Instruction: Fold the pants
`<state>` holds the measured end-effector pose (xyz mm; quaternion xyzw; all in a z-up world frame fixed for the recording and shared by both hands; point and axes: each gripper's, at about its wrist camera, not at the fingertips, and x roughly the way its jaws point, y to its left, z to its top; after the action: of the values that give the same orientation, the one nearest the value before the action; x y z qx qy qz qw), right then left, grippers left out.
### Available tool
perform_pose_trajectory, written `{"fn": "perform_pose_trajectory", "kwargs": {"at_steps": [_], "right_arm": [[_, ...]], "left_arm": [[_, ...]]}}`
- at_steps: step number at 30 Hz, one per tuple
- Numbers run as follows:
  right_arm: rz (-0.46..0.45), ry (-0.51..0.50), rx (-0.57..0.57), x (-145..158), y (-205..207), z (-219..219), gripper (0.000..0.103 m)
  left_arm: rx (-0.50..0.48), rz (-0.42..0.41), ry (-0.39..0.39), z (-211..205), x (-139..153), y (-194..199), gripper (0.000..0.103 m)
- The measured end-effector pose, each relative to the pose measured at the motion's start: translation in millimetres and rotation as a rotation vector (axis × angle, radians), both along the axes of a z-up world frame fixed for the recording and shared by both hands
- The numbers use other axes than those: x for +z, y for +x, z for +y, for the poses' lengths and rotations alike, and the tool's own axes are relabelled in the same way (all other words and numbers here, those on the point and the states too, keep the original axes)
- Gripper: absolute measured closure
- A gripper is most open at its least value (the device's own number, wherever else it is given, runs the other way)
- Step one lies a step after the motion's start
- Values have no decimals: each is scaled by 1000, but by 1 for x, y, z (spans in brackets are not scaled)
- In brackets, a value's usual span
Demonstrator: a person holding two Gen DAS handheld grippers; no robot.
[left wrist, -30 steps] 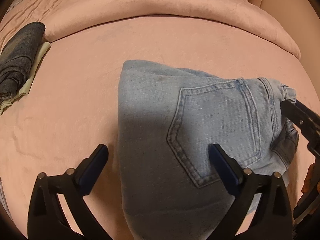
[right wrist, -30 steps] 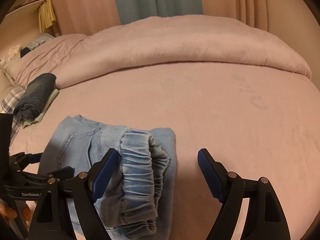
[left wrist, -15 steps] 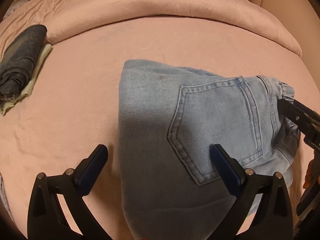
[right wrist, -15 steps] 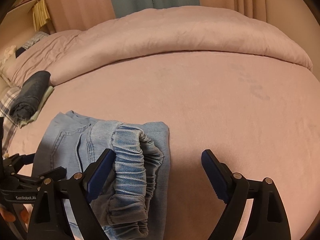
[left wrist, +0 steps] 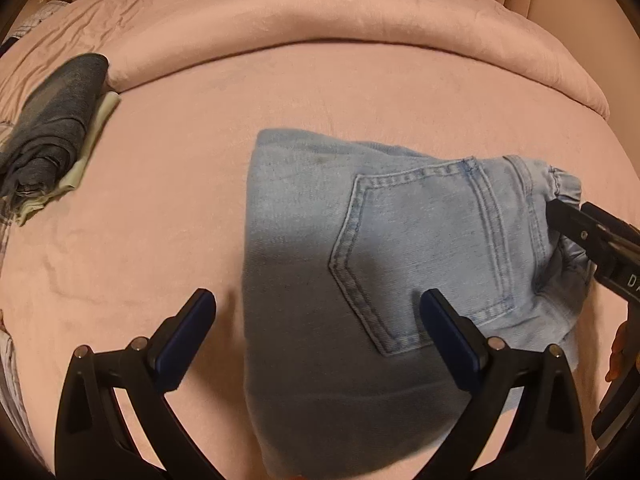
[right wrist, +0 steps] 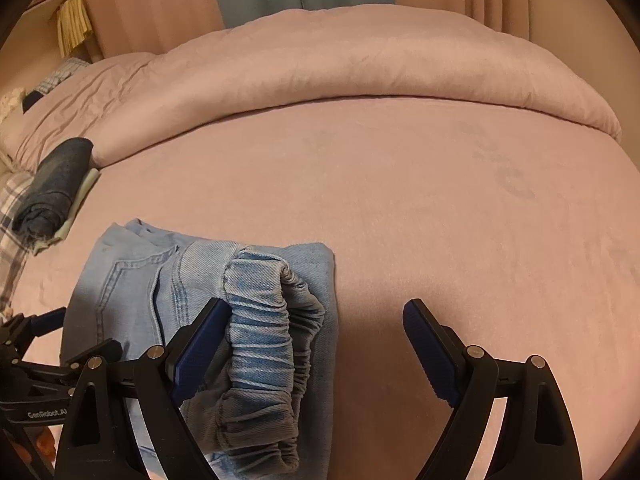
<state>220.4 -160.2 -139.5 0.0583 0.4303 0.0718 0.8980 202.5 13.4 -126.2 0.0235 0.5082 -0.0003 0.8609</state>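
Observation:
Light blue jeans (left wrist: 360, 264) lie folded into a compact rectangle on the pink bed, back pocket up. In the right wrist view the jeans (right wrist: 132, 276) show their elastic waistband bunched on top. My left gripper (left wrist: 318, 320) is open and empty, hovering over the jeans' near left edge. My right gripper (right wrist: 316, 332) is open and empty, its left finger (right wrist: 200, 348) beside the waistband; it also shows in the left wrist view (left wrist: 592, 236) at the jeans' right end. The left gripper shows at the lower left of the right wrist view (right wrist: 60, 340).
A folded dark denim garment (left wrist: 52, 128) on a pale cloth lies at the far left of the bed, also in the right wrist view (right wrist: 52, 188). A rolled pink duvet (right wrist: 360, 60) runs along the back. Plaid fabric (right wrist: 12, 204) lies at the left edge.
Both grippers have drawn back and up slightly from the folded jeans. The jeans have not moved.

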Motion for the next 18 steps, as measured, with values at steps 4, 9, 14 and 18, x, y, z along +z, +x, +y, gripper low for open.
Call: {"fn": "perform_pose_trajectory", "kwargs": {"at_steps": [4,9,14,18], "right_arm": [[-41,-2,6,20,-19,3,15],[-127,11,36,62,-60,8,15],[-173,11,42,96,-102,9,15],[-162,25,43,108,-126,8,8]], "left_arm": [[-18,-70,1,-4,30,-21,1],[-11,-152,-7,-3,73,-55,1],[6,-171,2,-4,100,-90,1],[6,-192,-7,-4,116,-119,1]]}}
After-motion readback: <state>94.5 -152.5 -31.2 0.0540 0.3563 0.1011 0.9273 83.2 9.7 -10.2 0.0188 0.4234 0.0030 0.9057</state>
